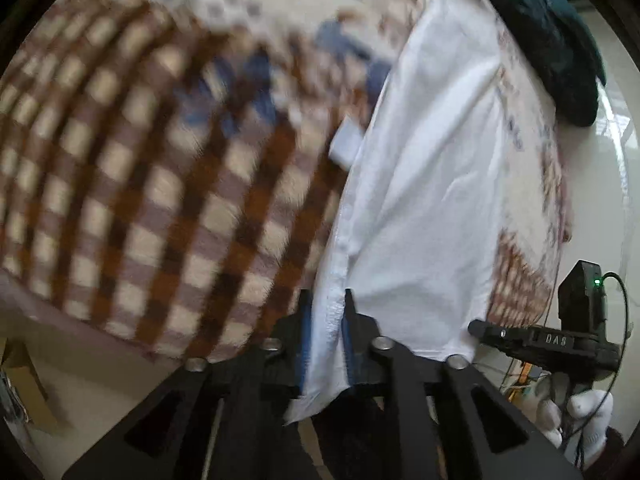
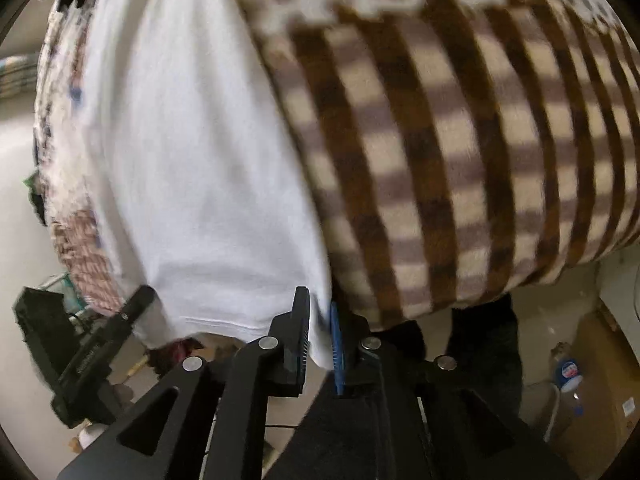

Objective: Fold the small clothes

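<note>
Left jaws: the left gripper (image 1: pixel 327 320) has the hemmed edge of the white garment (image 1: pixel 432 184) running down between its blue-lined pads – the cloth fills the narrow gap and the pads look to press on it from both sides.
Right jaws: the right gripper (image 2: pixel 318 328) has the other lower corner of the white garment (image 2: pixel 192 168) between its pads; the gap is slightly wider than the cloth, and with the blur I cannot tell whether the pads press on it.
White garment: spread along the near part of the bed, its lower hem hanging over the bed's edge toward both grippers; a small white label (image 1: pixel 347 142) shows at its left edge in the left wrist view.
Checked blanket (image 1: pixel 152 184): brown, cream and grey squares – it covers the bed and lies under the garment; seen also in the right wrist view (image 2: pixel 460 152).
Dark teal cloth (image 1: pixel 560 48): bunched at the far right of the bed, apart from the white garment.
Other gripper in view: from the left wrist, the right gripper's body (image 1: pixel 560 344) sits at the lower right, held by a white-gloved hand (image 1: pixel 576 412).
Floor items: a cardboard box (image 2: pixel 600 392) and a plastic bottle (image 2: pixel 568 372) stand beside the bed at the right.
</note>
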`<state>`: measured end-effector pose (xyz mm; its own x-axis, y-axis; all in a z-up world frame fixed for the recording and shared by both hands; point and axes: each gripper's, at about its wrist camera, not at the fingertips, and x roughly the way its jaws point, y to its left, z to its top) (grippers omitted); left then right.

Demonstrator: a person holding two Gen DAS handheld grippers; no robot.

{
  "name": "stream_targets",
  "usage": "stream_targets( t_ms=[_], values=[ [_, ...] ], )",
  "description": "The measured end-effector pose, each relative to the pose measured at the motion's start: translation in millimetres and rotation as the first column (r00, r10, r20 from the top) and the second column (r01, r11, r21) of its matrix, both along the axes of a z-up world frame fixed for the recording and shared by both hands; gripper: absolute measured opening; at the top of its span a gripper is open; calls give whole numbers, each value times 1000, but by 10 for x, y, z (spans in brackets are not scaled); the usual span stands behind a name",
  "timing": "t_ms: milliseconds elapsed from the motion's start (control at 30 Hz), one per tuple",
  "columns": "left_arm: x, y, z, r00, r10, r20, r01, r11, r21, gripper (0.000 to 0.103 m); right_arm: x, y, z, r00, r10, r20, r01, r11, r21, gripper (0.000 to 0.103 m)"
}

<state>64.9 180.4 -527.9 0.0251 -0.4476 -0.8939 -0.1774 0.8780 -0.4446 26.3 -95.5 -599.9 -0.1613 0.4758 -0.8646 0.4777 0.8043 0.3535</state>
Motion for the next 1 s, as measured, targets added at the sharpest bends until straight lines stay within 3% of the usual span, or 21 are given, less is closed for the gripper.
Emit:
stream_targets(
  t_ms=[33,100,133,200,367,467,500,700,867,1000],
  values=[
    [34,63,131,1000,13,22,-13,1000,-1,21,83,-24,104,1000,-3,29,3,1000,-9,43],
    [190,159,375,997,38,61,-38,999,-5,25,247,-98,297,996,-4,92,6,1000,-22,49],
    [316,189,469,996,49,79,-49,999,1,40,366,-131,413,992,-14,128,17,1000,-24,51],
    [686,204,618,988,82,131,-77,996,-42,58,591,-205,558,984,-43,172,47,999,-17,55],
    [2012,-182,762,957,58,284,-48,998,-43,59,1615,-508,809,946,-136,293,137,990,17,57],
    [2846,-475,644,949,21,314,-13,1000,-28,59,2261,-711,830,924,-162,345,163,986,29,71],
    [3157,-597,559,949,13,315,4,999,-52,59,2580,-837,808,916,-176,362,171,984,45,76],
    [4231,-1092,70,961,-60,269,71,997,-31,59,3908,-1216,523,898,-175,403,164,985,62,76],
    [4625,-1251,-294,973,-88,215,90,996,-1,59,4726,-1250,119,920,-117,375,92,992,83,76],
    [4738,-1262,-320,966,-84,245,88,996,-5,59,5126,-1151,-190,939,-60,340,26,994,104,76]
  ],
)
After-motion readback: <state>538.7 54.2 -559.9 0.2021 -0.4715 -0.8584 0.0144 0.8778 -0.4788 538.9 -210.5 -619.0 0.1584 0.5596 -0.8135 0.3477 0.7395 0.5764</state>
